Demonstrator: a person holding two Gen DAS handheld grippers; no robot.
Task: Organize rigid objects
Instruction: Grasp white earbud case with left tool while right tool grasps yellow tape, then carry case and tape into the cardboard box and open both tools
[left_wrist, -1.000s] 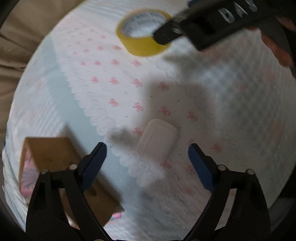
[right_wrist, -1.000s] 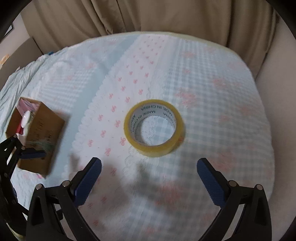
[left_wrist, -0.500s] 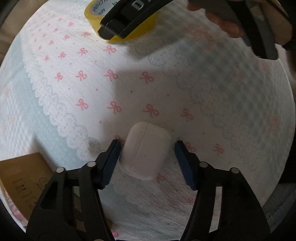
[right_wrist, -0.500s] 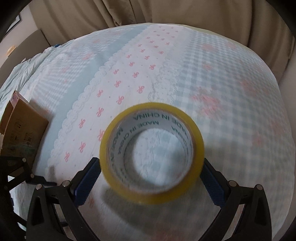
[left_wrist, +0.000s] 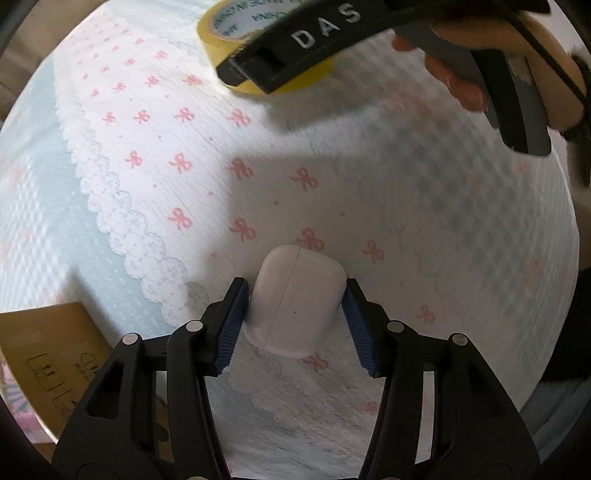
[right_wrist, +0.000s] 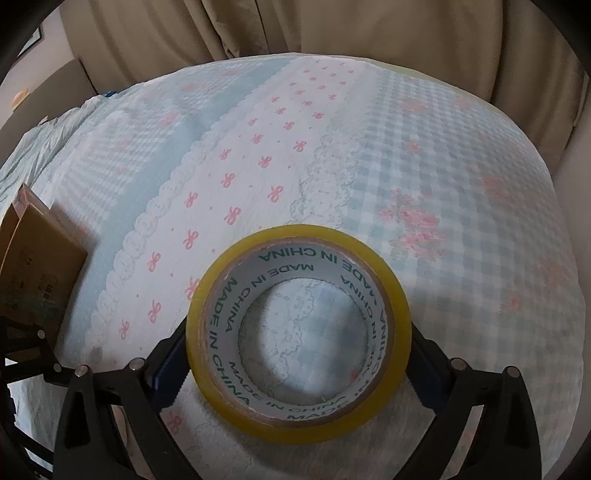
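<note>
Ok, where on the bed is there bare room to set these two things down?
Bare bedspread lies between the tape roll and the curtain, and right of the roll. It is tighter near the cardboard box beside the earbud case.

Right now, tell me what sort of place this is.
Probably a bedroom: the work surface is a bed under a quilted bedspread with pink bows and gingham, and beige curtains hang behind it.

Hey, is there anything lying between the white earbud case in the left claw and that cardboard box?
Nothing visible. The left claw has its pads against the white earbud case, and only bare patterned bedspread lies between it and the cardboard box at lower left. The tape roll sits far off.
</note>
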